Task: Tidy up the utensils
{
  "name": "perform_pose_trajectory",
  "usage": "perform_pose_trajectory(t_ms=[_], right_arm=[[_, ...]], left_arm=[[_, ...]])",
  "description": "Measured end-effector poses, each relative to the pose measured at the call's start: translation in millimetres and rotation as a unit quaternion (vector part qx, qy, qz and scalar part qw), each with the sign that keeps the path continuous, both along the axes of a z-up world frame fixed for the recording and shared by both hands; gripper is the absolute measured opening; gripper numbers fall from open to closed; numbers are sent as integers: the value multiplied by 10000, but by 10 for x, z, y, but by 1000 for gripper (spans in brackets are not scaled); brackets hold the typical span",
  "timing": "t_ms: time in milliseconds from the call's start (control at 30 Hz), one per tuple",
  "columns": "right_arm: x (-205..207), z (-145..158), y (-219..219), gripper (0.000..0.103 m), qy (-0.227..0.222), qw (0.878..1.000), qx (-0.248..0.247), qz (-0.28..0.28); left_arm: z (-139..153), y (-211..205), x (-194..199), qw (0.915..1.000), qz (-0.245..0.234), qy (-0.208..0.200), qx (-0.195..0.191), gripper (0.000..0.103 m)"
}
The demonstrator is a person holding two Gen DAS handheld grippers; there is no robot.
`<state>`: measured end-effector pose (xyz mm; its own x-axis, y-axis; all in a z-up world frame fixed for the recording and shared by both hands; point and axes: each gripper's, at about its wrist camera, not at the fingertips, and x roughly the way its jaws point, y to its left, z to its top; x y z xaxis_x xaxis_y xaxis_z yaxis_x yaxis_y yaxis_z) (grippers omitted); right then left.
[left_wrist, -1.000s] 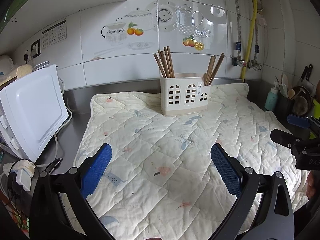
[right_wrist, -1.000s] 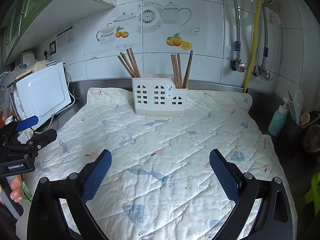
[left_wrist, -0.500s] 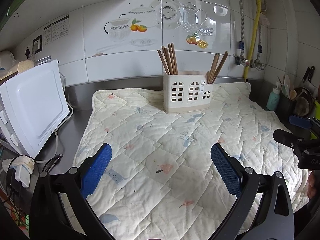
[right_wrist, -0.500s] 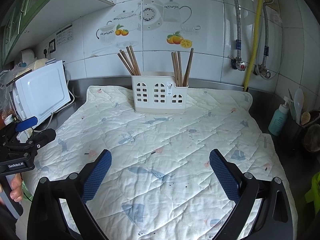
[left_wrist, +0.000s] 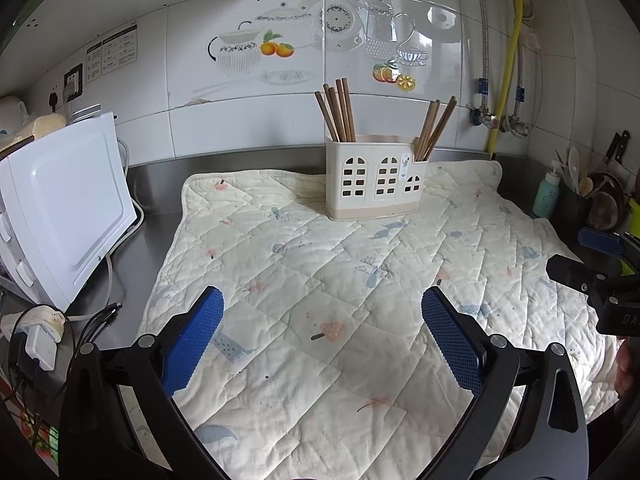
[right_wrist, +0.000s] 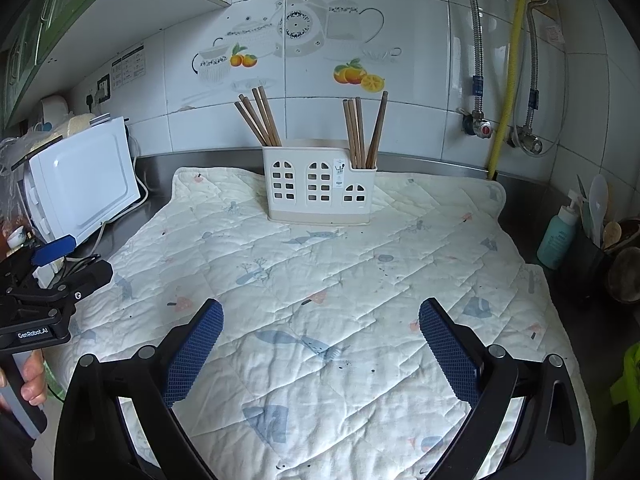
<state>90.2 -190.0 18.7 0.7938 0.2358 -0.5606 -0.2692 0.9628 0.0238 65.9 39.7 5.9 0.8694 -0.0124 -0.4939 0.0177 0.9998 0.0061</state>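
Chopsticks are seen standing in two bundles in a cream utensil holder with arched window cut-outs, one bundle in its left compartment and another in its lower right one. The holder is set upright at the far side of a quilted mat spread over a steel worktop, close to the tiled wall. A white appliance is parked at the left edge, its cable trailing onto the steel, and a teal bottle is placed with a pot of spoons at the right. A yellow pipe is run down the wall beyond the holder. Nothing is placed on the mat between the holder and either claw. The left claw is held spread wide and empty above the near part of the mat, with the holder well ahead and slightly to its right. The right claw is likewise kept wide apart with nothing gripped, the holder lying well ahead and almost centred between its blue pads. A hand is seen on the left claw's grip.
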Motion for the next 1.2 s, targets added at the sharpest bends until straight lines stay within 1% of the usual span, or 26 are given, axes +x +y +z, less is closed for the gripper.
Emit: perform_pose_trajectory(t_ms=[1200], right_arm=[[4, -10, 18, 95, 14, 10000, 5, 46]], left_arm=[[-37, -6, 2, 10000, -9, 74, 8, 98]])
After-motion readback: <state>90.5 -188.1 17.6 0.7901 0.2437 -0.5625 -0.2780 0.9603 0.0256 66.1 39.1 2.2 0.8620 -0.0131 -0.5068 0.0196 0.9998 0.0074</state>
